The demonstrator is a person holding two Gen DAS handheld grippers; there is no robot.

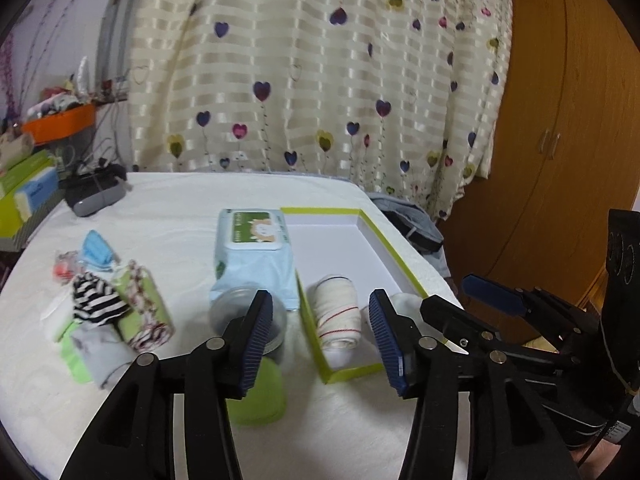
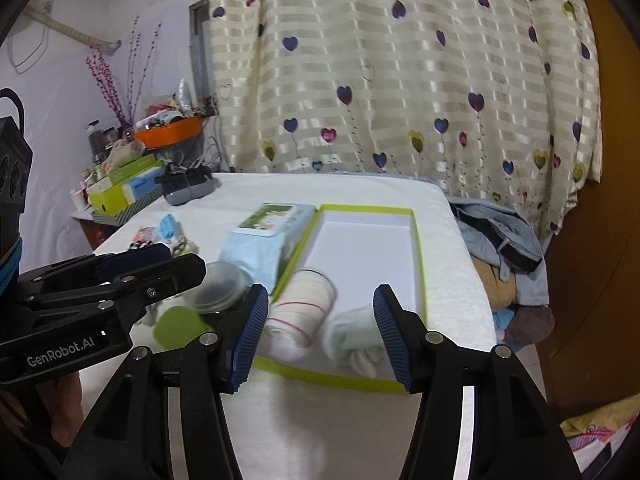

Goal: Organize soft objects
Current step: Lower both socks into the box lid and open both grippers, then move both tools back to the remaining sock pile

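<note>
A shallow white box with a lime-green rim [image 1: 400, 258] [image 2: 416, 248] lies on the white table. A rolled white sock with red stripes [image 1: 338, 316] [image 2: 304, 312] lies in its near end. A pale rolled sock [image 2: 356, 340] lies beside it, partly hidden in the left wrist view [image 1: 404, 300]. A pile of rolled socks, striped, green and grey, [image 1: 108, 312] sits at the left. My left gripper [image 1: 320, 338] is open and empty above the box's near left corner. My right gripper [image 2: 320, 332] is open and empty over the two socks in the box.
A blue wet-wipes pack [image 1: 254, 256] [image 2: 264, 236] lies left of the box. A clear jar [image 1: 248, 316] and a green lid [image 1: 258, 396] sit near it. A grey device [image 1: 94, 194] is at the back left. Clothes [image 2: 504, 236] lie off the table's right edge.
</note>
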